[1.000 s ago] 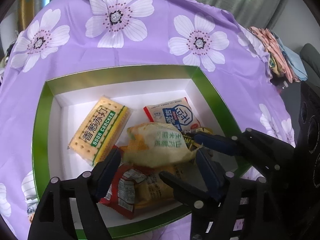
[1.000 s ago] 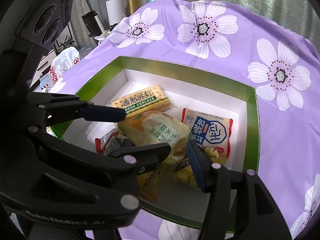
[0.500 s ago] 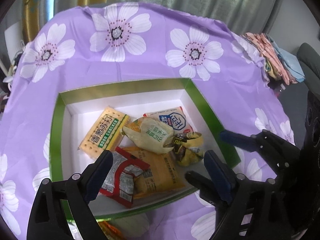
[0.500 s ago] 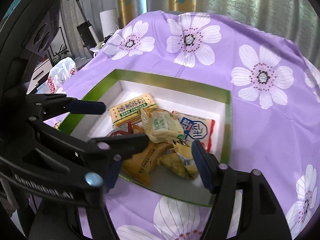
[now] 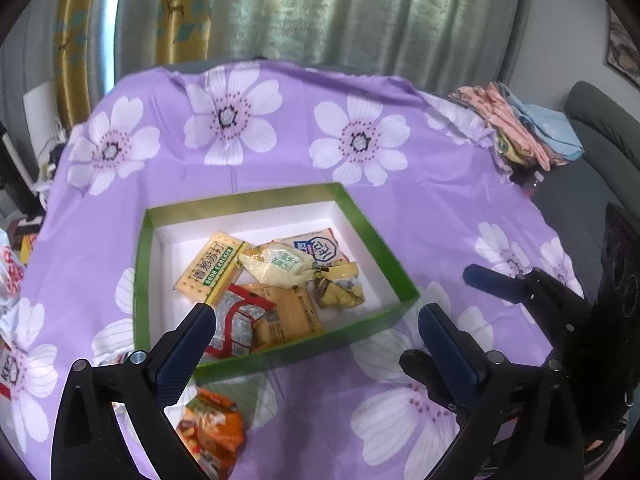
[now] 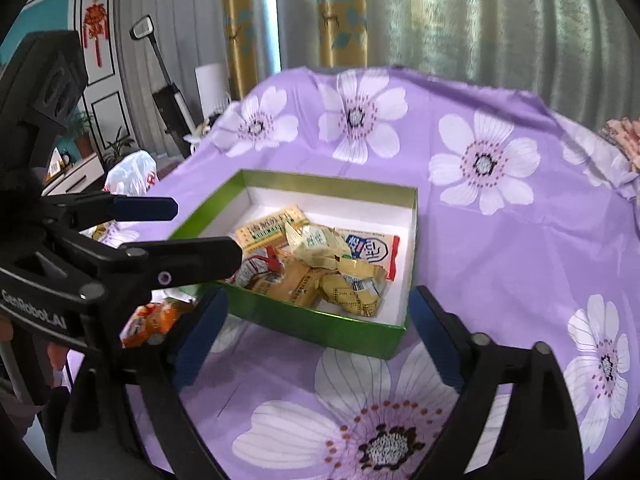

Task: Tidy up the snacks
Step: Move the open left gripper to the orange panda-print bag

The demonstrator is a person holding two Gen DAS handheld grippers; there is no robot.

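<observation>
Shallow cardboard box (image 5: 376, 240) with glossy green walls and a white lining, resting on the desk under a smooth purple cloth (image 5: 440, 208) printed with pale flowers. Inside it, crinkly foil and plastic snack packets in a loose heap: flat rectangular cracker pack (image 5: 210, 268) with its long axis slanting toward the far right corner, puffy pale-yellow pouch (image 5: 280, 264) on top, white-and-blue packet (image 5: 318, 246) behind, red-and-white packet (image 5: 236, 324) and tan packet (image 5: 286, 316) at the near wall, crumpled gold wrapper (image 5: 340, 286) to the right. Orange packet (image 5: 210, 430) outside, just beside the near wall. Left claw (image 5: 312, 336) spread wide, holding nothing; right claw (image 6: 316, 330) likewise apart. Both farther back from the box than a second ago, the pouch now free in the box.
</observation>
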